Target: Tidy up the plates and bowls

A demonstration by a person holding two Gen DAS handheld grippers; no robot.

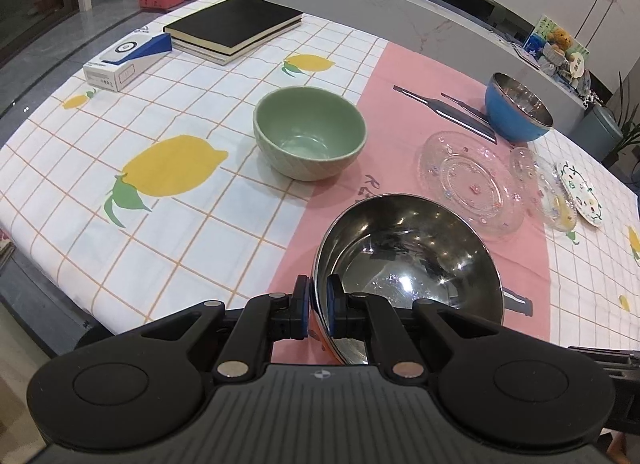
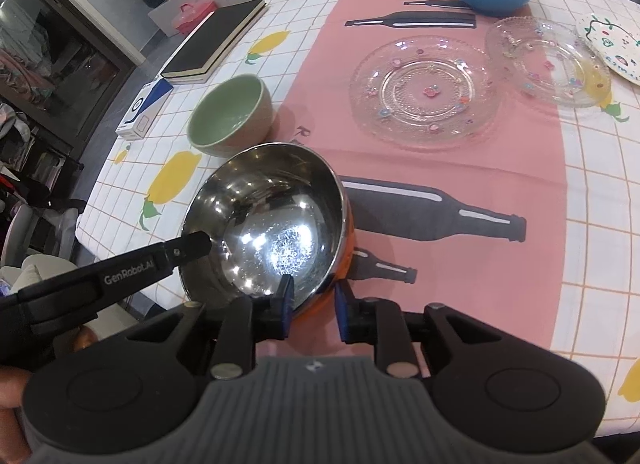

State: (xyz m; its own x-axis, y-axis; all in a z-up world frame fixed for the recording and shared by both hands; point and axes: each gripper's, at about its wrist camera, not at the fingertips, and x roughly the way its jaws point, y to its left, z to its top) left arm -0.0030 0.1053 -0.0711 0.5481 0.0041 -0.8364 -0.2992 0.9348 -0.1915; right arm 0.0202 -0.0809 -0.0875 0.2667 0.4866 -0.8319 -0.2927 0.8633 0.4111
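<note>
Steel bowl (image 1: 408, 260) w/ orange outside: polished mirror inside, bright glare spots, orange skin showing only at the lower rim. It sits tilted at the near edge of the pink cloth strip (image 1: 400, 76), right in front of both claws.

Left gripper (image 1: 318, 310): blue pads closed tight on the bowl's near rim, one pad outside the wall, one inside. Seen from the right wrist cam, the same gripper (image 2: 200, 244) comes in low from the left, its black finger laid over the rim, tip inside the bowl.

Right gripper (image 2: 312, 300): jaws part open, straddling the bowl's near rim; left pad inside against the steel, right pad outside w/ a visible gap to the orange wall. No grip seen. It points fwd along the table, roughly level.

Ahead-left of the left claw: green ceramic bowl (image 1: 310, 132), upright, apart from the steel one. Far ahead-right: blue bowl (image 1: 518, 108) w/ steel lining, upright. Ahead-right, between: large clear glass plate (image 1: 472, 184) w/ small coloured dots, flat on the pink strip; a smaller glass plate (image 1: 540, 184) just beside it to the right; then a white painted plate (image 1: 580, 194), the smaller glass plate overlapping its edge.

Far ahead-left: black books (image 1: 236, 26) stacked, white-blue box (image 1: 128, 60) beside them, on the lemon-print tablecloth (image 1: 160, 168).
</note>
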